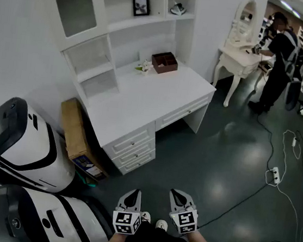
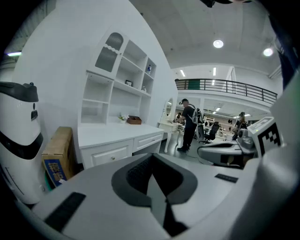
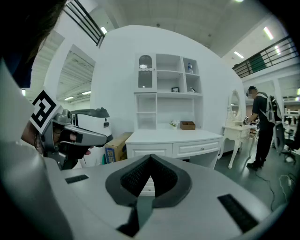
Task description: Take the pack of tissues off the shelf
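Pack of tissues (image 1: 178, 8): taken to be the small pale packet with a dark patch lying on the upper open shelf (image 1: 155, 20), at 12 o'clock in the head view. It is too small to identify with certainty. A picture frame (image 1: 141, 6) stands on the same shelf at the packet's 9 o'clock, apart from it.

Progress: not begun, by the look of it. The packet lies untouched, so the approach, the grasp and the lift off the shelf are all left to do.

Left gripper (image 1: 133, 193): at 6 o'clock, low and close to the person's body. Its jaws are clenched together with nothing between them.

Right gripper (image 1: 178, 194): just beside the left one. Its jaws are likewise pressed together and empty. Both grippers are well apart from the shelf, with bare floor and the white bench (image 1: 142, 103) between.

On the bench: a brown box (image 1: 164, 62) at the back, with a small sprig of flowers (image 1: 145, 66) at its 9 o'clock.

Writing and labels:
- Each gripper's cube carries black-and-white square markers, which are patterns and not text.
- A cardboard carton (image 1: 78, 136) leaning at the bench's 8 o'clock end bears a blue label with pale characters, too small to read.
- No brand can be made out on the packet.
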Demonstrator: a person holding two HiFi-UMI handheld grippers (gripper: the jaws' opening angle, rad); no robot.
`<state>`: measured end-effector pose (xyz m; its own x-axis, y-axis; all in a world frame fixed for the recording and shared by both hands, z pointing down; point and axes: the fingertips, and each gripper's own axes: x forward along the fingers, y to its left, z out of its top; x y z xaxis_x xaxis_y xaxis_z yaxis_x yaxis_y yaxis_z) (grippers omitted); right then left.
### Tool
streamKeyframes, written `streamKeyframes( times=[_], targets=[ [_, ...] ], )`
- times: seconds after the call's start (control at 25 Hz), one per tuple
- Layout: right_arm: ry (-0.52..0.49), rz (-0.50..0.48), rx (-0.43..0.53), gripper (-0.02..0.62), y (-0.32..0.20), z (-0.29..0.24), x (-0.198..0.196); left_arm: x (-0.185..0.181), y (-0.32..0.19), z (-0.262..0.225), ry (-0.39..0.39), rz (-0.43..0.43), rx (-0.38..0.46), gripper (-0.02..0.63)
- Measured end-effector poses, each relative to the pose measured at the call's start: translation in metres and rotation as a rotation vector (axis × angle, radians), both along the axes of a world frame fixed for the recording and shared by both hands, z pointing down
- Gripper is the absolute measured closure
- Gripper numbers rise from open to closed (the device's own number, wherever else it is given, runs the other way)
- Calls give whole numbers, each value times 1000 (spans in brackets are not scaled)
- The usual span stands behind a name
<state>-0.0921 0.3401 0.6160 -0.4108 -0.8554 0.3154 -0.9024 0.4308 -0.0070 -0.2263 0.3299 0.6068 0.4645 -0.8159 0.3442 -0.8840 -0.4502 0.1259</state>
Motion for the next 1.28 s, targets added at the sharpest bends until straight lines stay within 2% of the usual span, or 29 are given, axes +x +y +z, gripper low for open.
streamKeyframes(
  times=[0.32, 0.44, 0.48, 0.52, 0.56, 0.6, 0.64, 0.72, 0.92, 1.08, 1.28],
  targets=[
    [5, 35, -1, 586, 2, -1, -5, -3, -1, -6, 39, 32, 15, 603],
    [2, 80, -4, 584, -1, 3, -4, -2, -3, -1, 62, 86, -15, 598],
    [0, 84, -4, 584, -3, 3, -4, 0, -4, 1, 70, 109, -31, 554],
    [-7, 79, -7, 530, -4, 4, -5, 0, -5, 4, 77, 127, -45, 464],
    [-18, 67, -14, 398, -6, 4, -7, 0, -6, 5, 81, 140, -54, 378],
    [-29, 53, -22, 302, -7, 4, -10, 0, -6, 7, 84, 152, -58, 314],
    [-35, 43, -29, 243, -8, 3, -12, -1, -7, 7, 88, 166, -59, 286],
    [-38, 39, -33, 199, -12, 1, -14, -3, -8, 9, 96, 192, -66, 259],
    [-75, 90, -28, 195, -28, -2, -11, -14, -21, 8, 97, 185, -55, 250],
    [-65, 125, -27, 195, -35, 1, -17, -20, -32, 8, 103, 210, -43, 250],
    [-95, 199, -45, 198, -45, 10, -11, -16, -37, 9, 198, 291, -63, 251]
  ],
)
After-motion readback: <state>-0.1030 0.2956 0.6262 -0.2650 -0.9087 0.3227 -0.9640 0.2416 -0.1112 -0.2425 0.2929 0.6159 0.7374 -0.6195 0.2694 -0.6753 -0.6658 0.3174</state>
